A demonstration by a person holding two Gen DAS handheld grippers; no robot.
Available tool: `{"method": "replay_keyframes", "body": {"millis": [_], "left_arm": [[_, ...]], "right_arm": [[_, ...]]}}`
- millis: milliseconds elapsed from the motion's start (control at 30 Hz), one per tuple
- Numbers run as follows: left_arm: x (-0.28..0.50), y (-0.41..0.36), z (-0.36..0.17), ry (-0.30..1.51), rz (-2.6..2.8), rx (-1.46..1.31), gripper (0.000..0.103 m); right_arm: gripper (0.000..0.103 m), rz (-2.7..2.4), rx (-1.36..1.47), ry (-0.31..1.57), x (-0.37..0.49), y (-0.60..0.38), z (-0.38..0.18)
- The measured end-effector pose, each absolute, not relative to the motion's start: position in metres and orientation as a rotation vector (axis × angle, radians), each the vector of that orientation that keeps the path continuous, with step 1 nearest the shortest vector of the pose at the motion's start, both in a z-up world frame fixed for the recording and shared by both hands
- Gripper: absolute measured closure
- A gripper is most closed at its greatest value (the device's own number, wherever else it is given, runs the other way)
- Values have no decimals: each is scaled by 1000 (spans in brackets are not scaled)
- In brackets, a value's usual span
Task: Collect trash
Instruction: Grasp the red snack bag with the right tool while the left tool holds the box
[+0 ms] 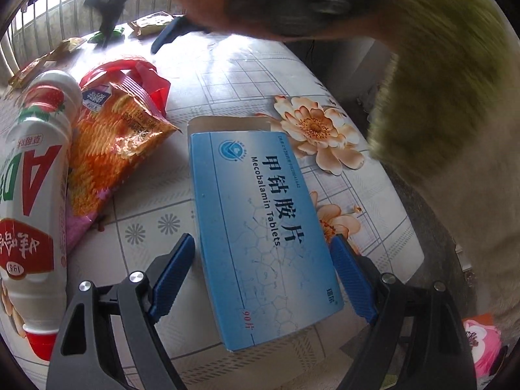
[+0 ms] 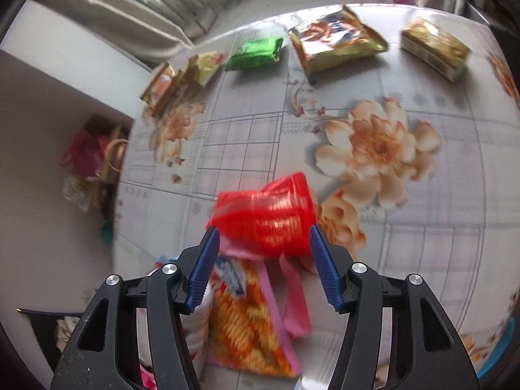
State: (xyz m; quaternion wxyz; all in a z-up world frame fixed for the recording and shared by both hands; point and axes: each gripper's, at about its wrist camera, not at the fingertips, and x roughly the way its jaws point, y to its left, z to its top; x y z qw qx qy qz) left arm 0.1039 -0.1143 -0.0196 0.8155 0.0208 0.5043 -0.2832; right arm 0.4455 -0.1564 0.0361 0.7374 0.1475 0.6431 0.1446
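My left gripper [image 1: 263, 279] stands wide, its jaws either side of the blue tablet box [image 1: 260, 227] lying flat near the table's [image 1: 227, 74] right edge. My right gripper [image 2: 261, 266] is partly open over the red plastic cup [image 2: 266, 216], which lies on its side between the tips, nothing held.

Seen from the left wrist, the blue tablet box [image 1: 260, 227] fills the lane between the left gripper [image 1: 263, 279] pads, with a thin gap at each side. At nine o'clock the lying white bottle [image 1: 32, 178] and the orange snack bag [image 1: 113, 149] block the way; at ten the red cup [image 1: 130, 78] closes it further. Bare tablecloth [image 1: 247, 74] lies open toward twelve, but a blurred hand [image 1: 260, 0] and sleeve [image 1: 455, 97] cross overhead from twelve to three.

From the right wrist, the cup [image 2: 266, 217] sits just ahead of the right gripper [image 2: 263, 269], the bag [image 2: 247, 321] beneath it. Cloth from one to three is free. Wrappers [image 2: 334, 42] line the far edge from eleven to one.
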Motion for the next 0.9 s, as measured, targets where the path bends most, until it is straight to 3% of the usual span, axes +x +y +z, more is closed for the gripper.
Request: {"method": "replay_keyframes", "body": {"millis": [100,300,600,900], "left_arm": [[103,-114,-20,1075,-609,43,20],[104,-113,-21,1078,-611,36,20],[103,-108,-21,1079,-592,29,20],[98,-106,-20,1088,-572,9,20]], "right_arm": [[62,269,255,1447,455,-150,18],[71,195,235,1397,457,-168,18],[72,21,289,1330,409,-259,22],[72,-119,370,1295,281,-342,31]]}}
